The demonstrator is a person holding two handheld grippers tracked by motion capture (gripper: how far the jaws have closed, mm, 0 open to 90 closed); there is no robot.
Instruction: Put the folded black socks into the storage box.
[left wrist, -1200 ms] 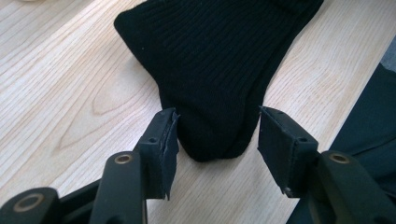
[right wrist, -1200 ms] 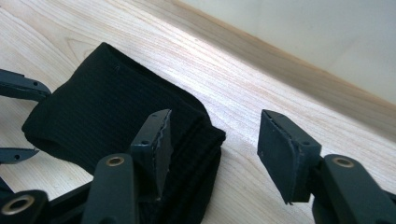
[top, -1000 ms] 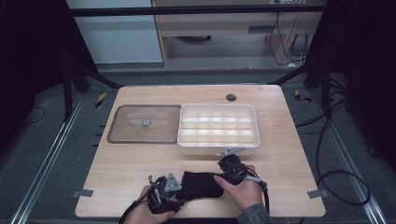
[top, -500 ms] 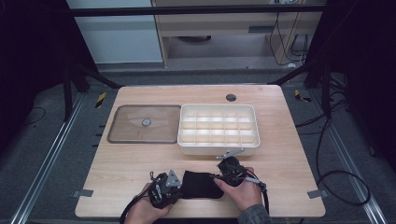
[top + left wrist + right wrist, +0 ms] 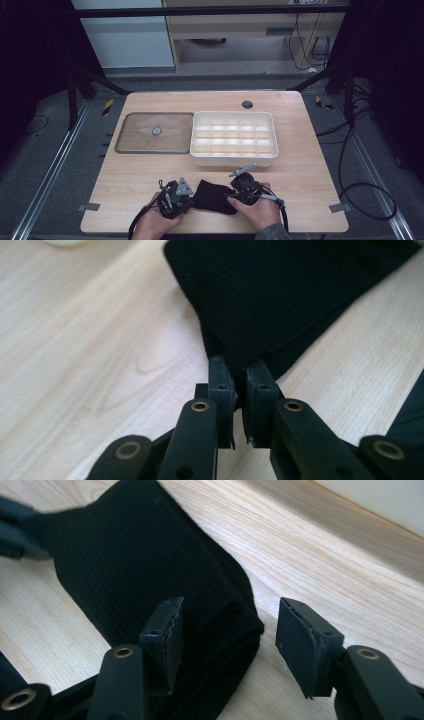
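High view: both grippers low at the near table (image 5: 125, 210) edge, a black cloth (image 5: 214, 196) lying flat between them. Left gripper (image 5: 186, 196) sits at the cloth's left end, right gripper (image 5: 234, 192) at its right end, each in a hand. Beyond the grippers, well apart from them, a white divided tray (image 5: 232, 158) and beside it a flat clear lid (image 5: 155, 132). Left gripper view: the left gripper (image 5: 239, 371) has just been closing, jaws now nearly together and pinching a corner of the cloth (image 5: 280, 295), pads pressing the fabric; the rest of the cloth spreads ahead of the jaws on the wood. Right gripper view: right gripper (image 5: 227, 617) roughly half open, the folded cloth (image 5: 135, 565) edge lying between the jaws; one jaw rests over the fabric, the other stands clear of it above bare wood, no squeeze visible.
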